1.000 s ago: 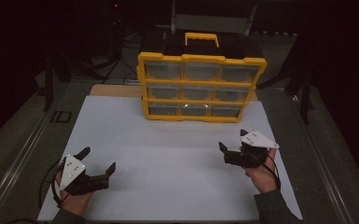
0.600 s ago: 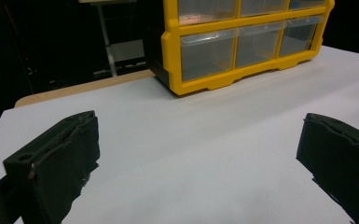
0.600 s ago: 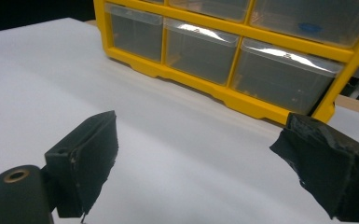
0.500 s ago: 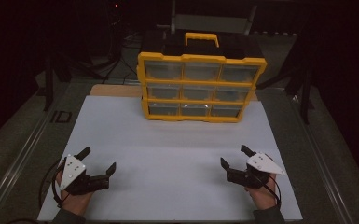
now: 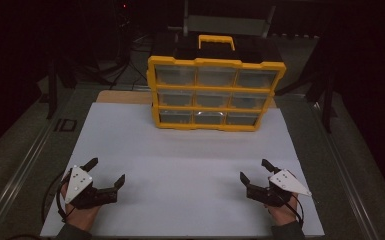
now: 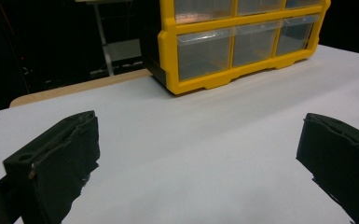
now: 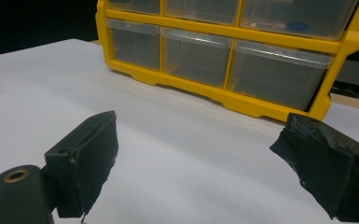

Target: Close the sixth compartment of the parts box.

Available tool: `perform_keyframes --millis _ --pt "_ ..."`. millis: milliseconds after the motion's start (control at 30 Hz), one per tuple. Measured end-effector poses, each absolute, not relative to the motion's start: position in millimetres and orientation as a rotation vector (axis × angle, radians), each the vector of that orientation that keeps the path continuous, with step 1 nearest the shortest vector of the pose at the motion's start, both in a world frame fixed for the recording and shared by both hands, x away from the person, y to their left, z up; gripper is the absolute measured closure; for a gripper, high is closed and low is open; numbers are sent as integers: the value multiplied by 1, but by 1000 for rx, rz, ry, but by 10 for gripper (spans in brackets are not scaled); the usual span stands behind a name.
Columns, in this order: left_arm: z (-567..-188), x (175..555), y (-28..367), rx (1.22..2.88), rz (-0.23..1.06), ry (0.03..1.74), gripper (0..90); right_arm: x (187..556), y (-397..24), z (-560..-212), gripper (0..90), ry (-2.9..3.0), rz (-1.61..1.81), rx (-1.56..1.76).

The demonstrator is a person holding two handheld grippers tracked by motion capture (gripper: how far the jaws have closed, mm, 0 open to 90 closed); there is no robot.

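A yellow organiser box (image 5: 215, 92) with clear drawers and a yellow handle stands upright at the back of the white sheet (image 5: 180, 170). It appears again in the left gripper view (image 6: 242, 42) and the right gripper view (image 7: 228, 51). My left gripper (image 5: 106, 171) rests near the sheet's front left corner, open, nothing between its jaws (image 6: 200, 154). My right gripper (image 5: 254, 170) sits near the front right, open and empty too (image 7: 200, 158). Both point toward the box, well short of it.
The white sheet covers a wooden board (image 5: 120, 96) on a grey metal table (image 5: 345, 150) with raised side rails. A small dark rectangle (image 5: 66, 125) lies left of the sheet. Dark stands and cables (image 5: 60, 75) surround the table's far side.
My right gripper has drawn back toward the front edge of the sheet and a little to the right. The left gripper has stayed in place.
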State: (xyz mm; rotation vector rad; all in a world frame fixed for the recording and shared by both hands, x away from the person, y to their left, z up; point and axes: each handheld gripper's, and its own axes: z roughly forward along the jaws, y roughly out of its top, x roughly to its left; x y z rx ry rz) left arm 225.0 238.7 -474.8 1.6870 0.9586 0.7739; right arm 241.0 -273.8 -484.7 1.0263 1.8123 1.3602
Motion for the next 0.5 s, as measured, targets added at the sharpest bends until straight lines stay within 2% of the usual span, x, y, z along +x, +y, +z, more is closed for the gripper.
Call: perform_keyframes --millis 500 --pt "-476 227 236 1699 775 957 0 241 -276 -482 111 1798 1375 1003"
